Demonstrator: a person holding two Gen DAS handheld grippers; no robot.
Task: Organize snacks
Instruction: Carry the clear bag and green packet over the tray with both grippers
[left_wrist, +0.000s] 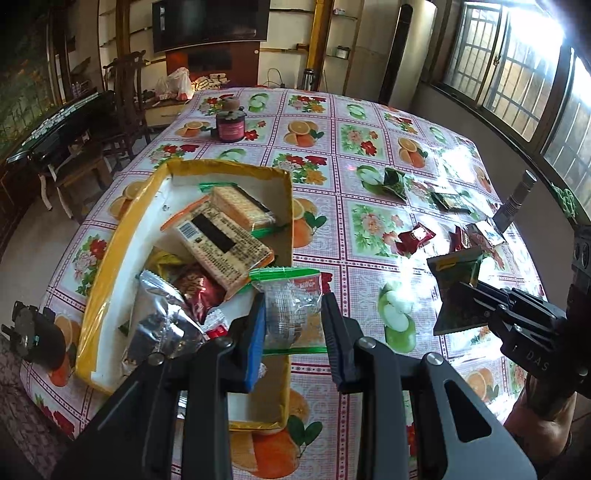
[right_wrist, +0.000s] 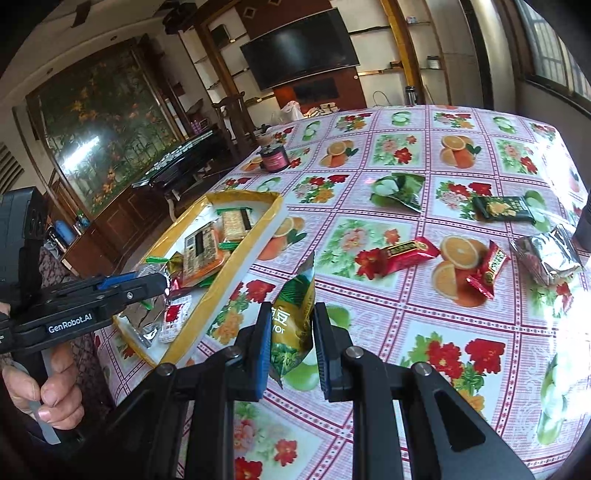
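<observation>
A yellow-rimmed cardboard box on the table holds several snack packets, among them cracker packs. My left gripper hovers over the box's near right corner with a clear green-edged packet between its fingers; the jaws stand a little apart around it. My right gripper is shut on a green snack bag held above the table, right of the box. The bag also shows in the left wrist view. Loose red, green and silver packets lie on the tablecloth.
A dark jar with a pink label stands at the table's far side. The flowered tablecloth covers a large table. Chairs and a low dark table stand to the left; windows run along the right wall.
</observation>
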